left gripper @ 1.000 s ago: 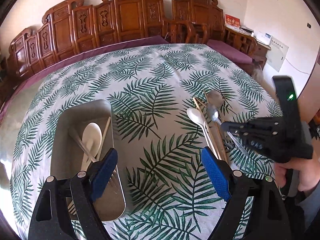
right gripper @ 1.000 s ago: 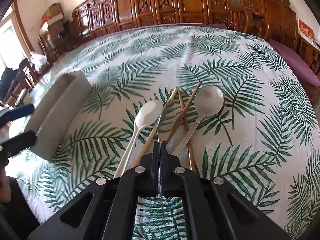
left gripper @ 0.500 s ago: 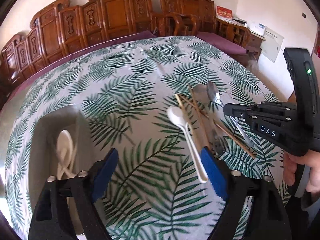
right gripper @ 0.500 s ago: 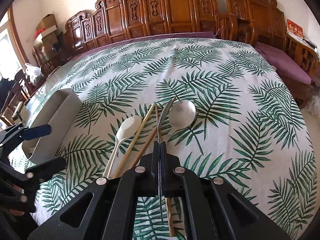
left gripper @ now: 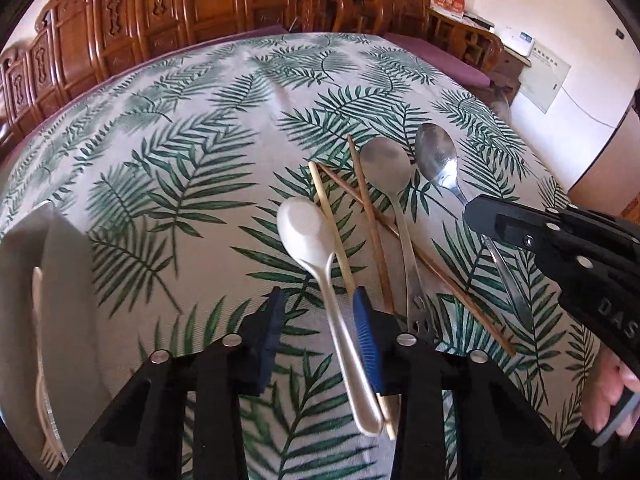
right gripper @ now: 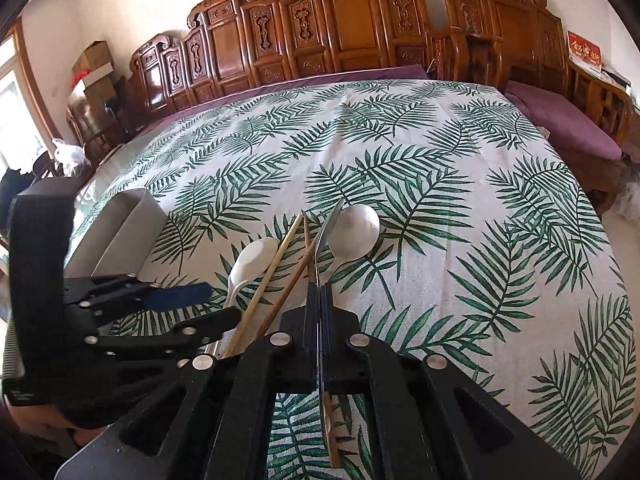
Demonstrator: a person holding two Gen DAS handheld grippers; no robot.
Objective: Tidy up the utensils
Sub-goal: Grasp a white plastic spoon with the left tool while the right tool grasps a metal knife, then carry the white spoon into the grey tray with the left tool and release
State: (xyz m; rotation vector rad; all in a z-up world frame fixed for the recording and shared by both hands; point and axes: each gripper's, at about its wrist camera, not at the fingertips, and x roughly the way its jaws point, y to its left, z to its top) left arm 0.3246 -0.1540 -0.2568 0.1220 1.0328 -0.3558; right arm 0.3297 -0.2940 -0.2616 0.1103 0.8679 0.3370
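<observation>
On the leaf-print tablecloth (left gripper: 224,128) lies a heap of utensils: a white plastic spoon (left gripper: 304,228), a pale chopstick (left gripper: 332,224), two brown chopsticks (left gripper: 370,220) and a round steel spoon (left gripper: 386,164). My left gripper (left gripper: 318,304) is low over the white spoon's handle. Its jaws are closing, the handle lies against the blue right pad (left gripper: 366,320), and the left pad stands clear. My right gripper (right gripper: 318,292) is shut on the handle of an oval steel spoon (left gripper: 436,152). The right wrist view catches the left gripper (right gripper: 208,306) beside the white spoon (right gripper: 252,260).
A grey metal container (left gripper: 60,280) stands at the left with a white fork (left gripper: 38,340) inside; it also shows in the right wrist view, container (right gripper: 116,232). Carved wooden chairs (right gripper: 340,40) line the table's far side. A hand (left gripper: 612,396) holds the right gripper's handle.
My left gripper has swung right from above the container to the white spoon, dropped lower, and its jaws have narrowed. The right gripper stays shut on the oval spoon and has barely moved.
</observation>
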